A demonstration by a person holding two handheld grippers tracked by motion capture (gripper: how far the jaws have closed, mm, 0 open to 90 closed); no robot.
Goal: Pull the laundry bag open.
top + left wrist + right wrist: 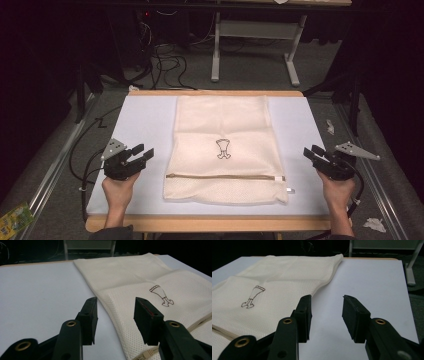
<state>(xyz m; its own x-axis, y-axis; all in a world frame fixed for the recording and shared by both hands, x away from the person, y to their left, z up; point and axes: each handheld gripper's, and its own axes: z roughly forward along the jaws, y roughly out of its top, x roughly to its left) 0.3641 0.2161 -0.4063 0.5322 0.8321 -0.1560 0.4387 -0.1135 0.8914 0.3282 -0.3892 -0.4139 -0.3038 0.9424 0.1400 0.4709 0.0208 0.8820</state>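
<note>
Mesh laundry bag (226,150) flat in the middle of the pale surface (145,125), zipper (225,176) shut across its near end, small drawn figure (223,148) at centre; no fold, no lift, no crease to speak of; work judged barely begun; left claw (142,154) just beside the bag's left edge, jaws partly apart, nothing between them; right claw (311,152) off the right edge, likewise partly apart and empty; grasping and handling of the bag all left to do
</note>
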